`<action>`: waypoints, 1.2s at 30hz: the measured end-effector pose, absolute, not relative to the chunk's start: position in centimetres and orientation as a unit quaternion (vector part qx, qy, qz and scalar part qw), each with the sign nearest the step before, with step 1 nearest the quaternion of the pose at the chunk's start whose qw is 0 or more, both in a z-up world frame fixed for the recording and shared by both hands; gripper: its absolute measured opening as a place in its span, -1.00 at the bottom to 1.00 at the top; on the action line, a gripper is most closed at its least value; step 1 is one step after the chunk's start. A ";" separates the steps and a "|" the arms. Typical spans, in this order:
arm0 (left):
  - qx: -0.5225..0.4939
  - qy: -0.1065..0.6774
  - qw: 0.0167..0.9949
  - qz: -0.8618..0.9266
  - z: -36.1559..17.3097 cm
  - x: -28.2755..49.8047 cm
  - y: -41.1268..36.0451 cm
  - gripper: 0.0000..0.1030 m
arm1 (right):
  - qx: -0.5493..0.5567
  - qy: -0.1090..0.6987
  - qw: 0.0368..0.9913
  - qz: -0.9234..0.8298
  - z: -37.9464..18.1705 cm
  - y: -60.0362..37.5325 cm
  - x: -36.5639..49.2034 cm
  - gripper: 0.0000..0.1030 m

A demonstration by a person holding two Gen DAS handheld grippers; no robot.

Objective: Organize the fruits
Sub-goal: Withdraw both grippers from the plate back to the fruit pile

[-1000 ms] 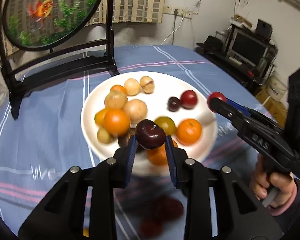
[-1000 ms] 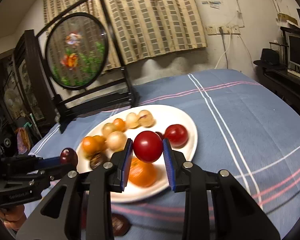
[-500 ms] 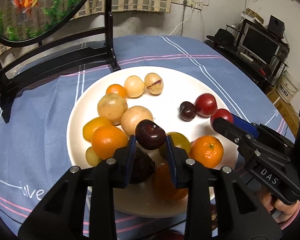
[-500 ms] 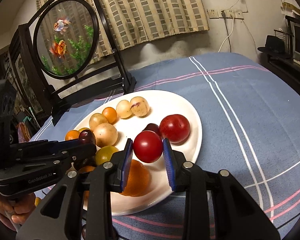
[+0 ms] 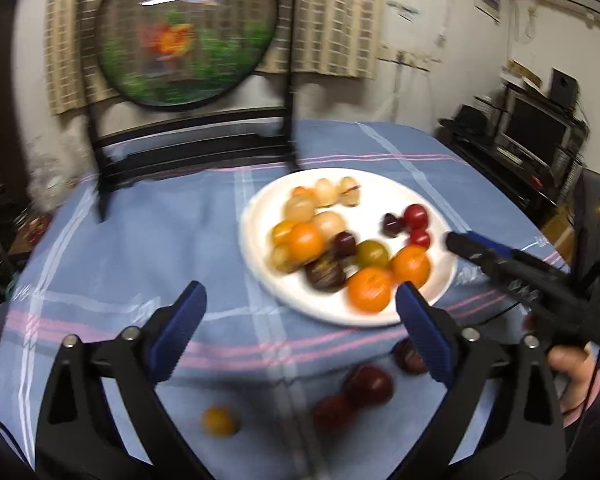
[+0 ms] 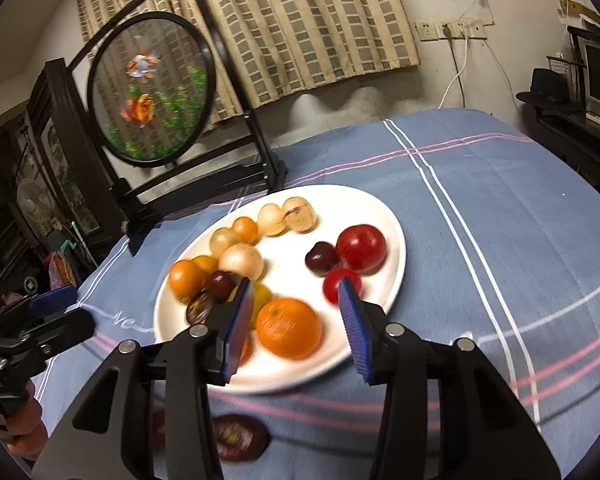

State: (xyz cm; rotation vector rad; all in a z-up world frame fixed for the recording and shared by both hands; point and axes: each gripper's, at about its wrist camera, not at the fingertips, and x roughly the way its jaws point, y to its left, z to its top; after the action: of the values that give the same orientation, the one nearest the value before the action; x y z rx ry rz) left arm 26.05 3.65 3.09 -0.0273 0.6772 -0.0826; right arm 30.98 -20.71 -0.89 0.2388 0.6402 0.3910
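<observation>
We see a big blue checked cloth (image 6: 500, 220) with lots of bare room on its right side. The white plate (image 6: 380, 208) of fruits (image 6: 290, 326) sits in the middle, near the front edge. Our left gripper (image 5: 300, 316) has just been opening wide and grips nothing. Our right gripper (image 6: 296, 312) has just been opening too, and the small red fruit (image 6: 334, 286) lies loose on the plate by its tip. The fruits (image 5: 366, 384) off the plate look blurry.

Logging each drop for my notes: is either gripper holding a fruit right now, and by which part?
Nothing is held. The left gripper stands wide open over bare cloth. The right gripper has just been opening; the small red fruit lies on the plate, free.
</observation>
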 end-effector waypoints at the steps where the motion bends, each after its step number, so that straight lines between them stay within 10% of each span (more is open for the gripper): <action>1: -0.026 0.329 0.943 -0.031 2.8 24.9 4.9 0.91 | 0.109 0.313 0.923 0.196 -0.8 -20.5 30.1 -0.08; 36: -0.128 0.365 0.919 0.079 -2.9 20.8 13.3 0.93 | -0.051 0.430 0.865 0.254 -5.8 -14.3 26.7 0.00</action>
State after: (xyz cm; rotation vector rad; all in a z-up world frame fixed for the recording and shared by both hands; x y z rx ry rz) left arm 20.82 13.33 -2.90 -0.2622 0.7514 0.1630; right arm 26.70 -14.29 -5.76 -0.1077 0.9011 0.5318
